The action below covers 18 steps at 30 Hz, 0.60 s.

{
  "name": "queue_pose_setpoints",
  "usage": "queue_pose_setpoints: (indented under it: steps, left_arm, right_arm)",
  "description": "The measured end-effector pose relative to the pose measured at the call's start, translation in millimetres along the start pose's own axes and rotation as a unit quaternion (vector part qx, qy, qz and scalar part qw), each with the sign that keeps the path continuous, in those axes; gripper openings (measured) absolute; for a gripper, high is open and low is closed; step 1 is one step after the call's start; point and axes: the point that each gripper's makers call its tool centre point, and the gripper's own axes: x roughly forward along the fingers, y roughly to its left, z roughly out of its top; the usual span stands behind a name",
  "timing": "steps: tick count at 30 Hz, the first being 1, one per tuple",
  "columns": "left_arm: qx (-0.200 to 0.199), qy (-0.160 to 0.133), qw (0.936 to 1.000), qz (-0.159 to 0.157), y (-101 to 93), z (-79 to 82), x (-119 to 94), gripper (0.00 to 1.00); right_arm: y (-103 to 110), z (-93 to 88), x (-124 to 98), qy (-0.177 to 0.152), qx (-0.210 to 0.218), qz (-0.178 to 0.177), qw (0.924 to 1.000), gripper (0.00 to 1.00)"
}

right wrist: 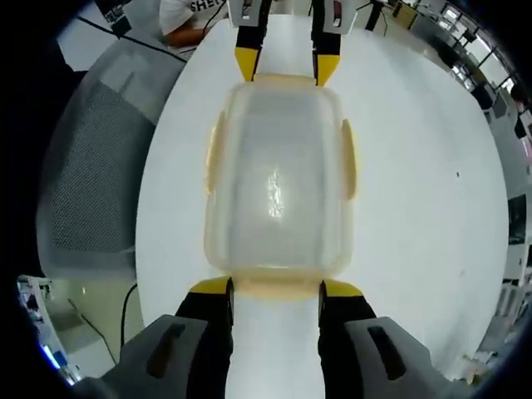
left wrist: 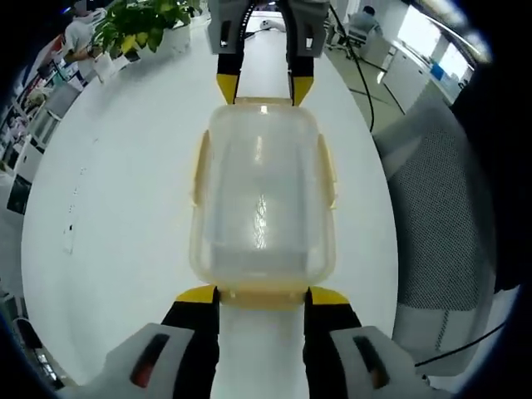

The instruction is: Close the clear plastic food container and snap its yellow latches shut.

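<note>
Two grippers meet the clear plastic food container (left wrist: 263,199) from opposite short ends, and you are holding one in each hand. The container lies on the white surface (left wrist: 125,216) with its lid on, long axis running straight away from you in both views.

In the left gripper view, your left gripper (left wrist: 263,295) has its yellow-tipped jaws spread about as wide as the container's near end, one tip at each near corner, touching or just short of the rim; the yellow latch (left wrist: 263,293) on that end lies between the tips. At the far end, the right gripper (left wrist: 266,87) comes in from the top, its jaws likewise parted and its yellow tips at the far corners.

In the right gripper view the arrangement mirrors this: your right gripper (right wrist: 276,288) is spread at the near end, and the left gripper (right wrist: 286,66) sits at the far end. Neither gripper is clamped on anything.

The long-side latches (left wrist: 329,170) lie close along the container's walls on both sides; whether they are fully snapped you cannot tell.

A mesh-backed chair (left wrist: 440,216) stands beside the surface, and a leafy potted plant (left wrist: 145,25) sits at the far edge.
</note>
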Motion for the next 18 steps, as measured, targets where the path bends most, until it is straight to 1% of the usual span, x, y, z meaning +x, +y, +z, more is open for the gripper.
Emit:
queue_pose_setpoints:
  steps: [9,12,18]
  left_arm:
    - [-0.002,-0.004,1.0,-0.005,-0.4,12.2,6,0.34]
    - [0.0,-0.004,1.0,-0.004,0.3,13.8,7,0.34]
    - [-0.001,-0.006,1.0,-0.007,1.6,17.9,9,0.34]
  right_arm:
    - [0,-14.6,-1,0.004,0.002,0.003,1.0,0.36]
    - [-1,-16.9,-1,-0.002,0.005,0.004,1.0,0.37]
    - [-1,-20.4,-1,0.005,0.004,0.005,1.0,0.37]
